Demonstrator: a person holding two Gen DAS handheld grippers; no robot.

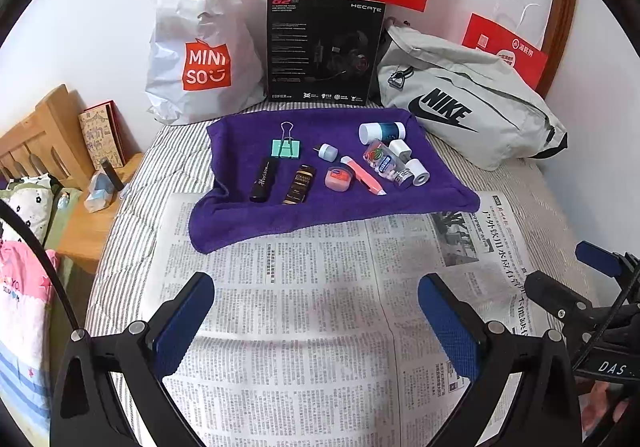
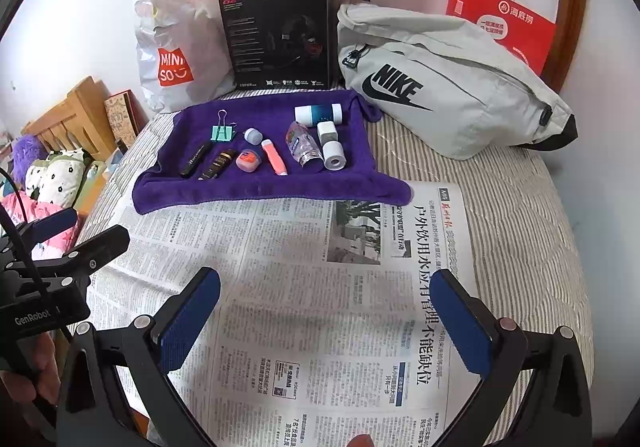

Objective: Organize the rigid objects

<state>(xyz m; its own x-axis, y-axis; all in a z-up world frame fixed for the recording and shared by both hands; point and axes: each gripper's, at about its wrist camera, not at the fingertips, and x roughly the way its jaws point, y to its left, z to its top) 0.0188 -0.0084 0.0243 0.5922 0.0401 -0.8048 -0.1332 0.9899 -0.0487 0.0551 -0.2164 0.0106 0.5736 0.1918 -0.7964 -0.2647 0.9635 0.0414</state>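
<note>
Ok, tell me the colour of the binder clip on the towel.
Mint green binder clip with silver wire handles; clearest in the left wrist view.

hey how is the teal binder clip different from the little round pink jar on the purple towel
The teal binder clip is angular, with wire handles pointing toward the wall; the pink jar is round, squat and handle-free. The clip sits farther back on the purple towel, the jar nearer the newspaper. Both are small, lie untouched on the towel, apart from each other.

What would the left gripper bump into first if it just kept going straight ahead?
Probably the near folded edge of the purple towel. The open left gripper hovers over printed newspaper, aimed towards the towel's middle; beyond lies the small pink jar. Height is unclear.
</note>
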